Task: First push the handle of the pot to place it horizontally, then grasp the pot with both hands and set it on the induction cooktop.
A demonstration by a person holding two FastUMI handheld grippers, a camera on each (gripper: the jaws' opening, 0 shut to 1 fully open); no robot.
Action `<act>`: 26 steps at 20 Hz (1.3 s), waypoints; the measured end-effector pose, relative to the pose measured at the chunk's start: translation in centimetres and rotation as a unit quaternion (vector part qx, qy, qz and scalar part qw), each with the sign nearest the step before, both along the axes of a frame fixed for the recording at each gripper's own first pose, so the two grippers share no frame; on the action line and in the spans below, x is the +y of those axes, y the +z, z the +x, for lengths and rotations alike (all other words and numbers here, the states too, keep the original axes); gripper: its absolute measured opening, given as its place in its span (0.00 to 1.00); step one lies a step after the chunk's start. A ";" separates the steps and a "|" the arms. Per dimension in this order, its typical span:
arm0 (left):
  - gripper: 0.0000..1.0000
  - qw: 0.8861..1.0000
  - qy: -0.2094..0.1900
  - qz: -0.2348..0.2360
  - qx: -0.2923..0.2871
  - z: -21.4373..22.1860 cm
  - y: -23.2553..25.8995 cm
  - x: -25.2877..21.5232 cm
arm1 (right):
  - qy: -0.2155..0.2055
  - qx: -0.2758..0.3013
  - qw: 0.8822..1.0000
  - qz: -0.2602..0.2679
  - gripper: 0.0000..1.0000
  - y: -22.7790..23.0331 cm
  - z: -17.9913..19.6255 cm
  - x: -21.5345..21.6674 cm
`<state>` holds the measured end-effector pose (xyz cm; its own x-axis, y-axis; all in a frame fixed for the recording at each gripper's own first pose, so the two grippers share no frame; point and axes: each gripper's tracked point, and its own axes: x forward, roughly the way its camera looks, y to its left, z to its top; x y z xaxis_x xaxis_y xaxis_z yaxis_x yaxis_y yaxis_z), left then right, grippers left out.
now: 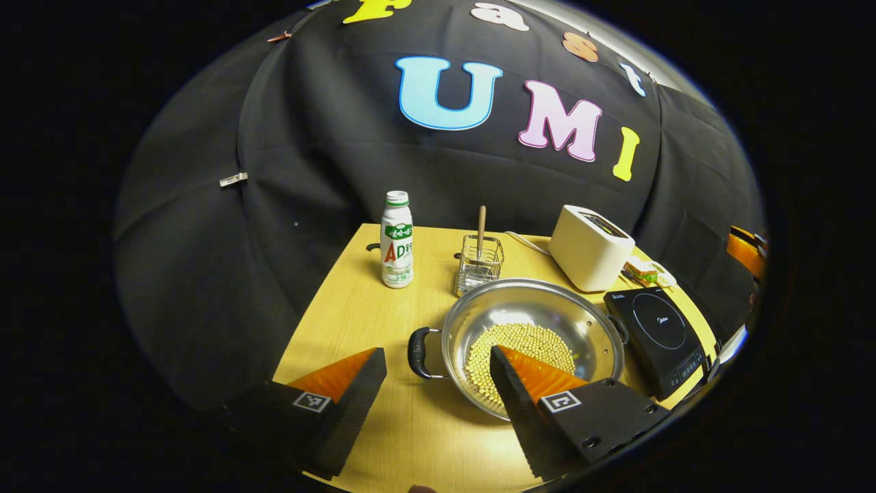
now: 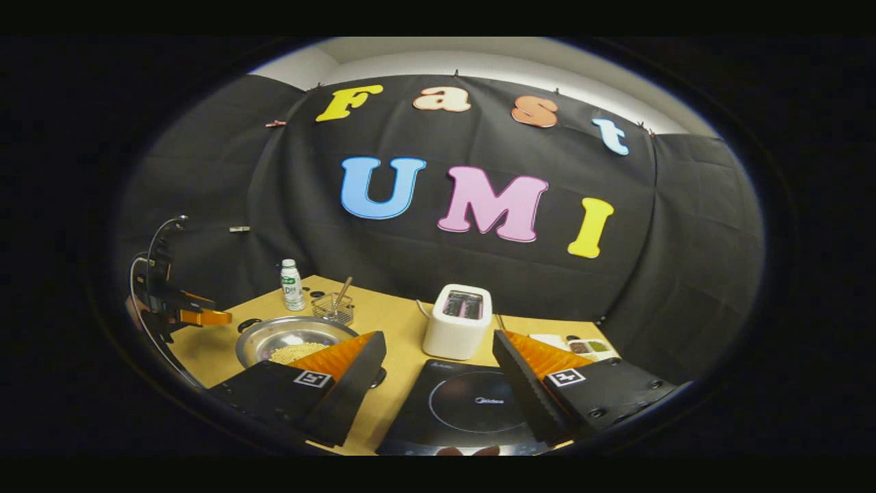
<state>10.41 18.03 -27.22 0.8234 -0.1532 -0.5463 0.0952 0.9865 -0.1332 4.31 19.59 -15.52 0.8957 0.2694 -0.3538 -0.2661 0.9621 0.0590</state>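
Observation:
A shiny steel pot (image 1: 540,311) holding pale beans sits on the wooden table (image 1: 356,322), with a black handle (image 1: 419,352) at its left and another (image 1: 619,329) at its right. My left gripper (image 1: 438,359) is open above the near left of the pot, its right finger over the beans. The black induction cooktop (image 1: 657,329) lies just right of the pot. In the right gripper view, my right gripper (image 2: 438,342) is open above the cooktop (image 2: 472,404), the pot (image 2: 291,342) sits to the left, and the left gripper (image 2: 198,316) hovers farther left.
A white toaster (image 1: 588,246) stands behind the cooktop, a wire basket (image 1: 479,263) with a wooden stick behind the pot, and a white drink bottle (image 1: 397,239) at the back left. Small packets (image 1: 643,272) lie beside the toaster. Table edges run near left and front.

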 end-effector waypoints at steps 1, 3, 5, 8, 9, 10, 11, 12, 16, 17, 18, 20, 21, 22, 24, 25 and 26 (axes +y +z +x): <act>0.95 1.000 -0.001 0.003 0.011 0.4 -1.0 0.1 | 0.004 0.015 1.000 0.008 0.98 -1.1 0.5 1.0; 0.95 1.000 -0.003 0.006 0.030 1.5 -2.5 0.0 | 0.013 0.051 0.998 0.020 0.98 -3.8 1.1 3.1; 0.95 0.999 -0.004 -0.004 0.046 2.5 -4.0 -0.2 | 0.024 0.091 0.995 0.024 0.98 -6.5 1.5 5.0; 0.95 0.997 0.005 -0.001 0.071 4.1 -6.3 0.4 | 0.034 0.141 0.989 0.021 0.99 -10.6 2.2 7.2; 0.95 0.997 0.005 0.003 0.078 4.4 -7.0 0.5 | 0.035 0.159 0.986 0.021 0.99 -12.0 2.1 7.8; 0.94 0.996 0.006 0.006 0.085 4.8 -7.5 0.6 | 0.034 0.177 0.983 0.022 0.98 -13.3 2.1 8.4; 0.94 0.996 0.006 0.008 0.092 5.2 -8.2 0.6 | 0.032 0.195 0.980 0.021 0.99 -14.5 2.2 8.8; 0.94 0.995 0.006 0.009 0.097 5.5 -8.6 0.7 | 0.030 0.212 0.977 0.021 0.99 -15.7 2.3 9.2; 0.92 0.995 0.009 0.010 0.097 6.5 -9.6 0.5 | 0.027 0.277 0.960 0.020 0.99 -20.2 2.0 10.7; 0.91 0.995 0.005 0.008 0.097 6.6 -9.7 0.4 | 0.028 0.287 0.957 0.016 1.00 -21.0 1.9 11.0; 0.88 0.995 0.003 0.007 0.098 6.7 -9.8 0.1 | 0.030 0.296 0.955 0.011 1.00 -21.9 1.9 11.3; 0.80 0.995 -0.004 0.004 0.102 6.8 -10.2 -0.4 | 0.033 0.309 0.950 0.006 0.99 -23.2 1.9 12.1; 0.76 0.994 -0.010 0.003 0.106 6.8 -10.5 -0.7 | 0.034 0.315 0.948 0.008 1.00 -23.8 1.8 12.4; 0.73 0.994 -0.011 0.004 0.107 6.9 -10.7 -0.9 | 0.031 0.319 0.947 0.008 0.98 -24.3 1.9 12.7; 0.66 0.995 -0.014 0.011 0.102 7.0 -10.8 -0.8 | 0.022 0.325 0.946 -0.003 0.75 -25.2 2.1 12.8; 0.65 0.994 -0.013 0.012 0.104 6.8 -11.0 -0.9 | 0.018 0.329 0.944 -0.003 0.72 -25.2 2.0 12.6; 0.65 0.995 -0.014 0.014 0.102 6.8 -10.9 -0.9 | 0.010 0.331 0.944 0.005 0.72 -25.2 2.4 12.7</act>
<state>17.22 17.12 -38.10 0.6909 -0.1566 -0.7058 0.0959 0.9875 -0.1252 6.70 32.33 -40.72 0.4739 0.2908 -0.8312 -0.1855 0.9557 0.2285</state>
